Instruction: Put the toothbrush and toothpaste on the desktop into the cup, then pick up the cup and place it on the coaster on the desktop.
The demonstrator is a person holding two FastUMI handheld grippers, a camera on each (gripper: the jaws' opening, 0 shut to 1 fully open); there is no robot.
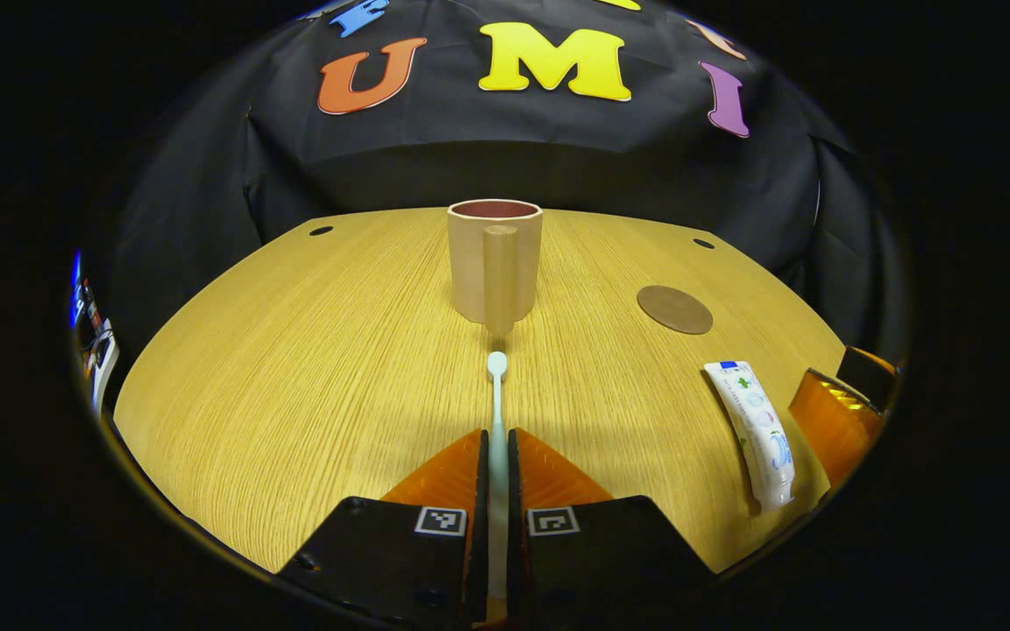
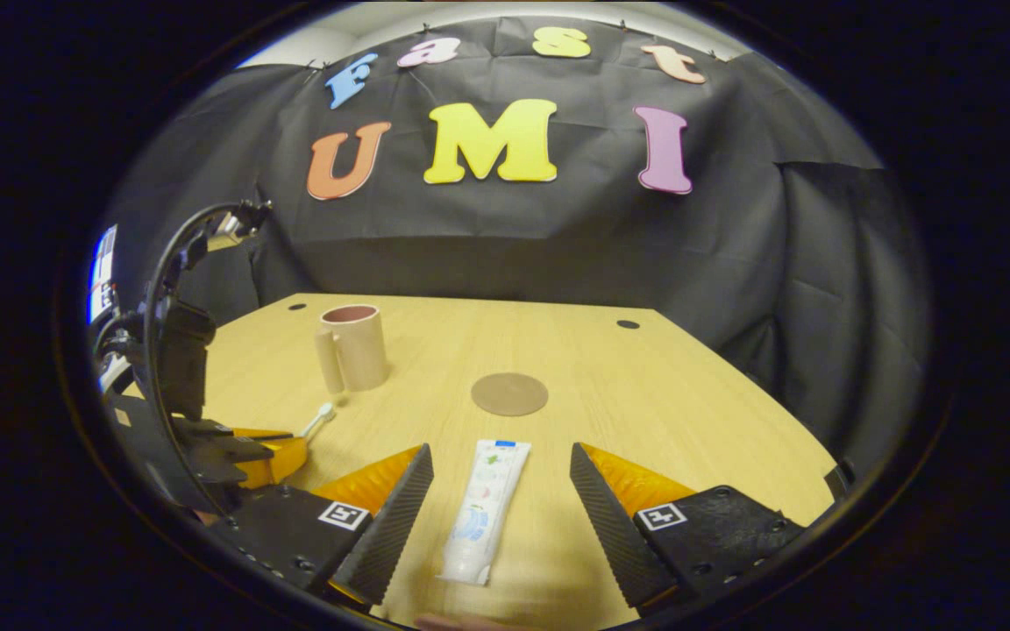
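My left gripper (image 1: pixel 496 436) is shut on the handle of a pale toothbrush (image 1: pixel 496 386), whose head points at the cup just beyond it. The beige cup (image 1: pixel 494 263) stands upright at the table's far middle, handle toward me. In the right gripper view, my right gripper (image 2: pixel 501 450) is open, one finger on each side of the white toothpaste tube (image 2: pixel 483 508) lying flat on the table. The round brown coaster (image 2: pixel 509 394) lies just past the tube, with the cup (image 2: pixel 353 348) to its left. The left gripper (image 2: pixel 295 447) shows at the left, holding the toothbrush (image 2: pixel 319 419).
The wooden table (image 1: pixel 295 368) has two small dark holes near its far corners. Black cloth closes off the back and sides. In the left gripper view, the coaster (image 1: pixel 674 309), the toothpaste (image 1: pixel 755 429) and the right gripper's fingers (image 1: pixel 834 421) sit at the right.
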